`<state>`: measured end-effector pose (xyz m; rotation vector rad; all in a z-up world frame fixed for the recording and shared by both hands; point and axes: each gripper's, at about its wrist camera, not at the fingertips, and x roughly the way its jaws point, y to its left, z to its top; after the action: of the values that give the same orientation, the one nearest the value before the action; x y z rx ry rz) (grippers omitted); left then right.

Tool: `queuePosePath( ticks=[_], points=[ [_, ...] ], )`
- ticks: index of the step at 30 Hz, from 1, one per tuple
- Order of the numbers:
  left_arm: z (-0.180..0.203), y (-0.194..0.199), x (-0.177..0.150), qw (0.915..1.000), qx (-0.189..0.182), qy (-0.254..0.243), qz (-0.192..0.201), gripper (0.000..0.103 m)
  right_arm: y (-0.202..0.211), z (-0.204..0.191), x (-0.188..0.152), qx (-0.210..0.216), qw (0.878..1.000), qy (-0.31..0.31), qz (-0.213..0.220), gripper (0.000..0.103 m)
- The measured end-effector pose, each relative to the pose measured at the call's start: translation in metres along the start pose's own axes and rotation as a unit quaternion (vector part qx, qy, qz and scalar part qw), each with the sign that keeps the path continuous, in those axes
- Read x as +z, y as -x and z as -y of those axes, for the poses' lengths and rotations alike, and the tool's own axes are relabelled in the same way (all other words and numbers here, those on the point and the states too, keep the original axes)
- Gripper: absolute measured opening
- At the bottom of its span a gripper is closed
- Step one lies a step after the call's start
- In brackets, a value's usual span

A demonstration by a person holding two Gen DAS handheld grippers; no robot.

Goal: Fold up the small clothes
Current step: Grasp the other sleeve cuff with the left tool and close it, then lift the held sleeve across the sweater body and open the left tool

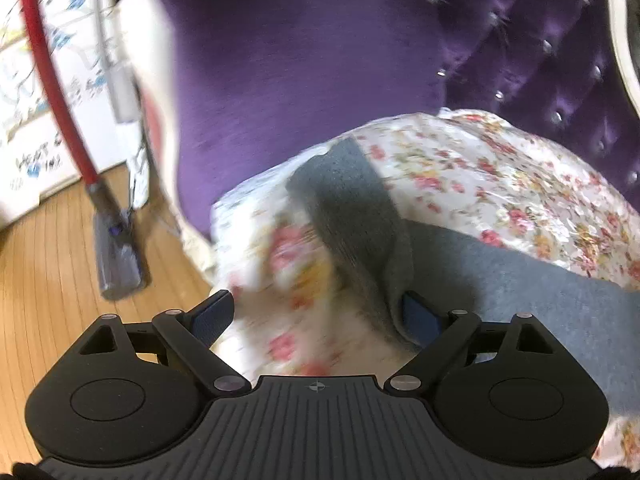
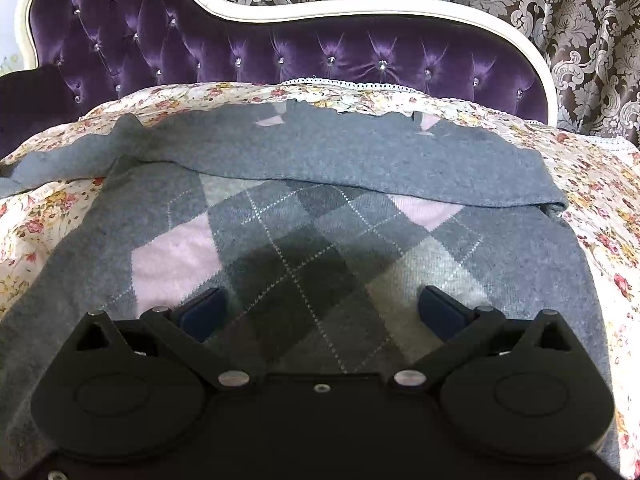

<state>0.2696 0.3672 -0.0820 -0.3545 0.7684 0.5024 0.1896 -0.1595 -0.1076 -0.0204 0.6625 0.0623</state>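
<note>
We're mid-fold: grey argyle knit sweater lies flat on the floral quilted cover, upper part already folded over. Left gripper fingers spread beside the loose grey sleeve; right gripper fingers spread, empty, above the sweater. Next we likely pinch that sleeve and fold it inward.

Sweater flat on cloth covering sofa; sleeve trailing off left. Curtain behind sofa. Vacuum, box on floor, left.
</note>
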Motion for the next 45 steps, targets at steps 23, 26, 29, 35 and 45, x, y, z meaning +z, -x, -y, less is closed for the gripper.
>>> queuePosePath(
  ticks=[23,26,29,35,45],
  points=[
    [-0.045,-0.014,0.000,0.9819,-0.125,0.134,0.046,0.079,0.000,0.000,0.000,0.000,1.000,0.000,-0.001,0.103],
    [-0.046,-0.014,0.003,0.9799,-0.130,0.142,0.051,0.061,-0.001,-0.001,0.001,-0.001,1.000,0.001,-0.002,0.103],
    [-0.048,-0.016,0.003,0.9783,-0.137,0.148,0.049,0.036,-0.001,-0.001,0.000,-0.002,1.000,0.002,-0.002,0.103],
    [-0.060,0.003,0.002,0.9749,-0.138,0.162,0.064,0.005,-0.001,-0.001,0.001,-0.001,1.000,0.001,-0.002,0.103],
    [-0.042,0.035,0.019,0.9752,-0.177,0.115,0.065,0.009,0.000,0.002,0.000,0.005,1.000,-0.005,0.002,0.103]
  ],
)
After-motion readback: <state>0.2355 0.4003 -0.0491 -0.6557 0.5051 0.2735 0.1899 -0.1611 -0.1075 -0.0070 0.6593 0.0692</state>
